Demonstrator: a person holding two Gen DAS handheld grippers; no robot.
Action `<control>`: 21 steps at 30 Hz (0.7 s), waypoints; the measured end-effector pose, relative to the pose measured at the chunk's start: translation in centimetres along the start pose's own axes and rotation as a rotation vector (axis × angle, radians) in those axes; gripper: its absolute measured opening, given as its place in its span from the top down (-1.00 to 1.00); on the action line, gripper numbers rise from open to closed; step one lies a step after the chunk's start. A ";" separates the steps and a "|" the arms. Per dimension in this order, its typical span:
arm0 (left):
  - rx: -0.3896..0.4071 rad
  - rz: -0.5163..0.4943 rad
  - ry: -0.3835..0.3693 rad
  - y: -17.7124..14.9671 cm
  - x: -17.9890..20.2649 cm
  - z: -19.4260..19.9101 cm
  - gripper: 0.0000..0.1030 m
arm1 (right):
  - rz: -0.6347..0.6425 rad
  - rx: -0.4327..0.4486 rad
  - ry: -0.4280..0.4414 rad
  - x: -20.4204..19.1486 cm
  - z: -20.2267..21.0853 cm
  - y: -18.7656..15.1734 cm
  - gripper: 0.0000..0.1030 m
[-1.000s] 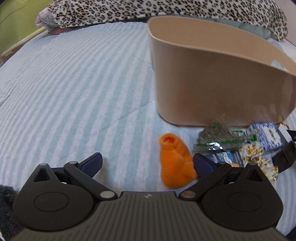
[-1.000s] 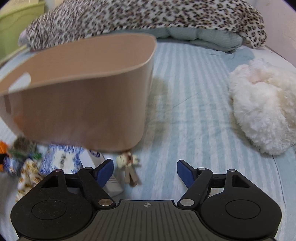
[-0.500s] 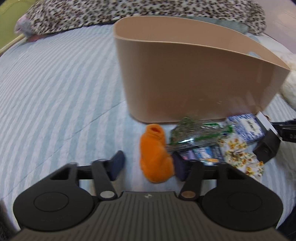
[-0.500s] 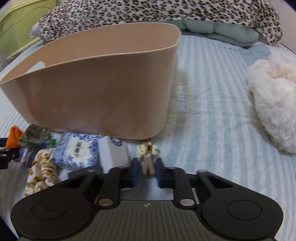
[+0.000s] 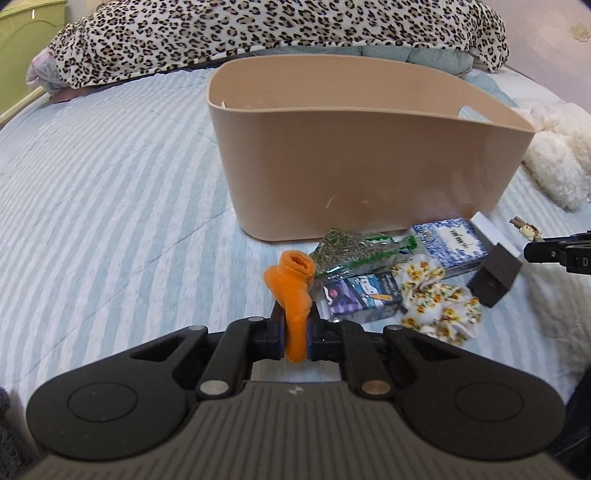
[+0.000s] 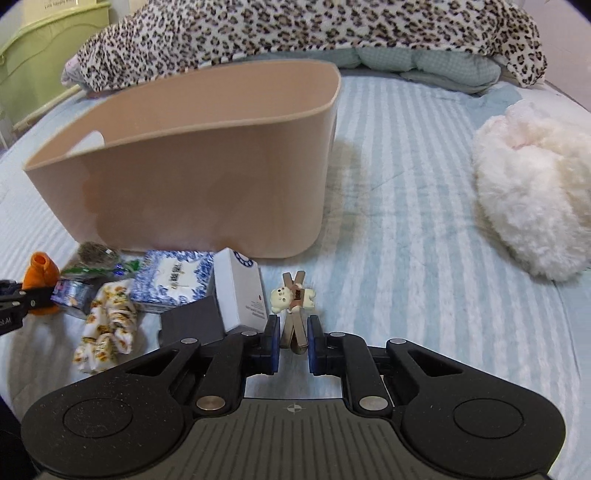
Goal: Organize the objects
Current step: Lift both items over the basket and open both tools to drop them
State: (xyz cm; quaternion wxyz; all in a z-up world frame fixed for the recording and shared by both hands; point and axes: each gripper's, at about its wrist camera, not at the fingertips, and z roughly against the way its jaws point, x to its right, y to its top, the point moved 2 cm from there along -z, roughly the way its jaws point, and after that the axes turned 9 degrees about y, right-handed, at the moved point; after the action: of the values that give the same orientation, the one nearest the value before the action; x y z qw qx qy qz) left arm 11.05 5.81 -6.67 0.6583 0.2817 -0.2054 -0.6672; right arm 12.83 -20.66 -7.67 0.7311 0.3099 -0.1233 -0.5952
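My left gripper (image 5: 294,334) is shut on an orange sock (image 5: 291,291) and holds it just above the bed. My right gripper (image 6: 292,341) is shut on a wooden clip with a small white bear (image 6: 291,295); the clip also shows in the left wrist view (image 5: 526,229). A tan plastic bin (image 5: 369,177) stands on the striped bedspread behind both. Before it lie a bag of dried herbs (image 5: 351,251), a blue patterned packet (image 5: 450,242), a floral scrunchie (image 5: 439,299), a small purple carton (image 5: 360,295), a white box (image 6: 240,291) and a dark box (image 5: 493,277).
A fluffy white plush (image 6: 532,206) lies on the bed right of the bin. A leopard-print blanket (image 5: 258,33) is piled along the far edge. A green piece of furniture (image 6: 40,44) stands at the far left. The striped bedspread (image 5: 110,206) stretches left of the bin.
Both grippers closed: the left on the orange sock, the right on the bear clip. Both have pulled back and risen slightly, so the bin looks farther away.
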 end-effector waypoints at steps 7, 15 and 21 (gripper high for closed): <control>0.082 0.025 -0.016 0.8 -0.4 4.9 0.78 | -0.006 0.091 0.022 -0.7 4.7 0.4 0.74; 0.195 0.022 -0.019 4.8 0.1 8.3 0.78 | 0.021 0.258 0.052 -2.2 9.4 3.9 0.74; 0.234 0.012 0.000 8.5 1.9 7.2 0.78 | 0.051 0.330 0.072 -3.1 9.3 7.7 0.74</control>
State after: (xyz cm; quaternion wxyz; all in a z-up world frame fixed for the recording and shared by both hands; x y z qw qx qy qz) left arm 12.87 2.82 4.08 0.6250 0.3556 -0.2837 -0.6344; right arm 13.06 -19.81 4.80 0.6894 0.4436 -0.2006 -0.5364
